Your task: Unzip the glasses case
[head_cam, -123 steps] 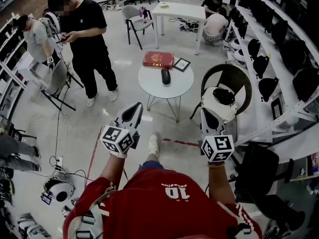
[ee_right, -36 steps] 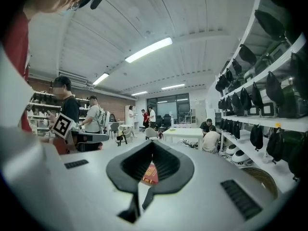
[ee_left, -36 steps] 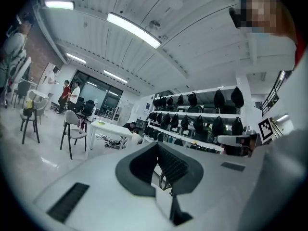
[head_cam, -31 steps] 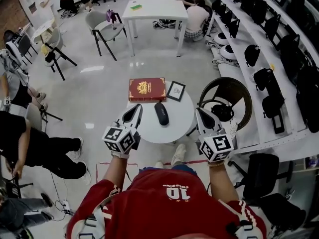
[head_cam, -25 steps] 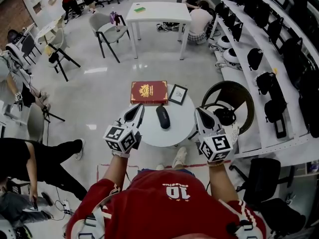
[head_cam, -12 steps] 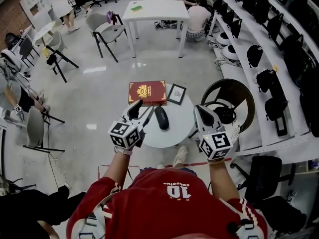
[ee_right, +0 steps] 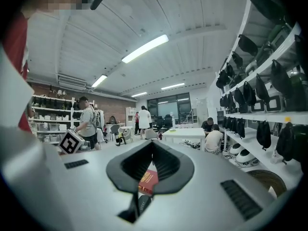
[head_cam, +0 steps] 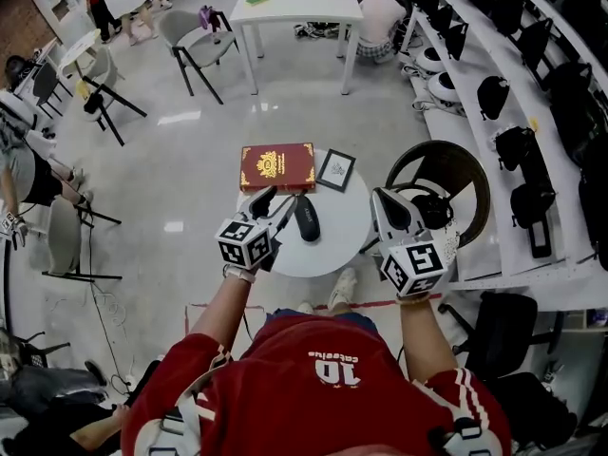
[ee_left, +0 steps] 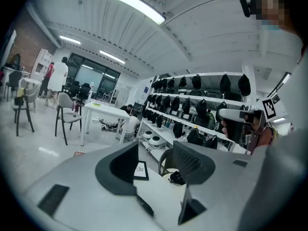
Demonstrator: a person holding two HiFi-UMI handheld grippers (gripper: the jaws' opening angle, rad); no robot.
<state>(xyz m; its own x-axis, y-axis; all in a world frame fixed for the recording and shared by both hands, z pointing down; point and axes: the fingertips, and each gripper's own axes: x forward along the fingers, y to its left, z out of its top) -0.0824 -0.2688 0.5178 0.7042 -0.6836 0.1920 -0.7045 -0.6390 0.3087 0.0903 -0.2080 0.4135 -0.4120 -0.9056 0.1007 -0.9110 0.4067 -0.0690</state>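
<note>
Lying mid-worktop (head_cam: 342,236), the glasses case (head_cam: 306,218) runs from near edge to far edge. The left tool (head_cam: 274,203), jaws just opening with nothing between them, is close on its left. The right tool (head_cam: 388,200), pressed together, hangs at the right edge.

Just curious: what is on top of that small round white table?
A red book, a small framed picture and a black glasses case lie on the round table. The left gripper, jaws just opening with nothing between them, hides its left edge.

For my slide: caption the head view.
Left gripper, jaws just opening, empty, beside the glasses case on a white table.
</note>
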